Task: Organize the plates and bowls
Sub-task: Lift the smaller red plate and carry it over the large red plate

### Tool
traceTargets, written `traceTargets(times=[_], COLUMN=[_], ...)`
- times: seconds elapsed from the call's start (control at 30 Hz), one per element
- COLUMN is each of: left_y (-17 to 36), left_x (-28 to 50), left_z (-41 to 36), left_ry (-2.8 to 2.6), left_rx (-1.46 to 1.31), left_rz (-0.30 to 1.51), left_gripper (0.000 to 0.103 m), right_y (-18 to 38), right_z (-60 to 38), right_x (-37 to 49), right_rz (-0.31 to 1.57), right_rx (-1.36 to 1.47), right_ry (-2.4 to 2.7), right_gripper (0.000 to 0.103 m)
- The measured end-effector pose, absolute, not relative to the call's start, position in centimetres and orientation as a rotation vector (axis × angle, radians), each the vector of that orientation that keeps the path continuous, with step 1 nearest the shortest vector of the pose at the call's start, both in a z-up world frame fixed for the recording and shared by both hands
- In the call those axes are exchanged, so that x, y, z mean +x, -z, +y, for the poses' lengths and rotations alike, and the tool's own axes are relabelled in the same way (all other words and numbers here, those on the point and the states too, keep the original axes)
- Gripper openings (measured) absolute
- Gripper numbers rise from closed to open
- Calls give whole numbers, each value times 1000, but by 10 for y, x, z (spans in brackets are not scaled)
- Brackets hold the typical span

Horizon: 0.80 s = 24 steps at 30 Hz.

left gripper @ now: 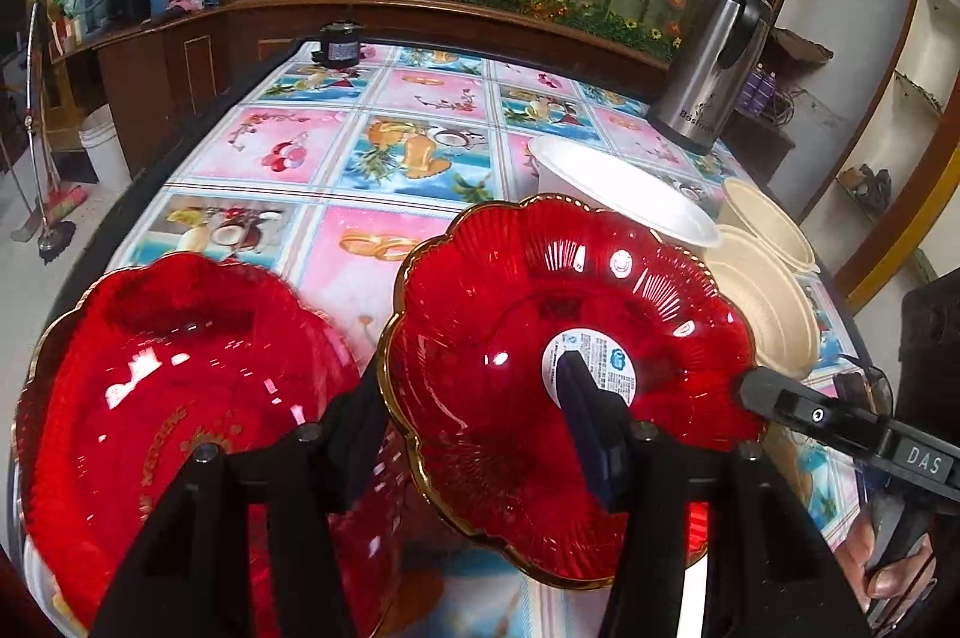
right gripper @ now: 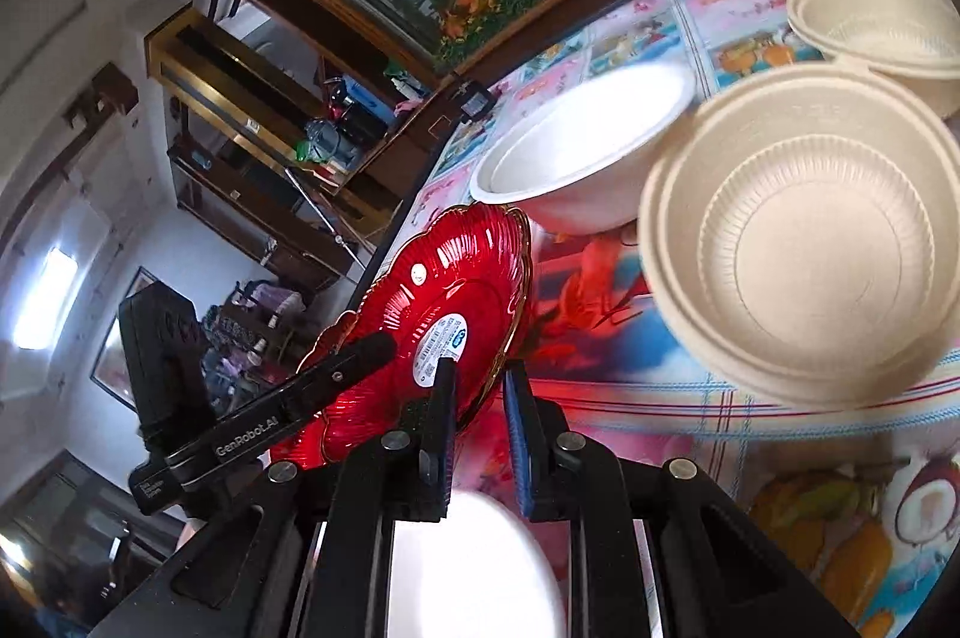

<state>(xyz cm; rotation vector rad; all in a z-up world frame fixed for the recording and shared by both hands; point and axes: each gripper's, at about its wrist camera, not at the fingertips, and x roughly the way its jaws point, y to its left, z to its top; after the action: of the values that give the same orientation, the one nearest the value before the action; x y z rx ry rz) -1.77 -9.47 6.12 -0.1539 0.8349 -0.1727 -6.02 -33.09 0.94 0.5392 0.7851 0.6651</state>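
Both grippers pinch one scalloped red glass plate with gilt rim, tilted above the flower-patterned tablecloth; the left gripper grips its near edge; the right gripper clamps its opposite rim; another red glass plate sits just left; cream ribbed bowls lie right.

Both tools are matte black. The left gripper, at the bottom of its own view, has silver round screws on angular arms and dark blue pads. The right gripper looks the same. White lettering reads "DAS" at lower right in the left view, "GenRobot.AI" at lower left in the right view.
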Motion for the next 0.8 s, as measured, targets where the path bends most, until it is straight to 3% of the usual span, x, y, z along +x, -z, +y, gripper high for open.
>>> traceTargets(times=[0.8], left_y=[-66], left_x=[-54], left_z=[-59], left_ry=[135], left_rx=[-189], left_rz=[828], left_gripper=[59], right_y=[-1], right_z=[-281], right_x=[-80], right_rz=[902], right_rx=[593], right_ry=[-642], right_gripper=[18])
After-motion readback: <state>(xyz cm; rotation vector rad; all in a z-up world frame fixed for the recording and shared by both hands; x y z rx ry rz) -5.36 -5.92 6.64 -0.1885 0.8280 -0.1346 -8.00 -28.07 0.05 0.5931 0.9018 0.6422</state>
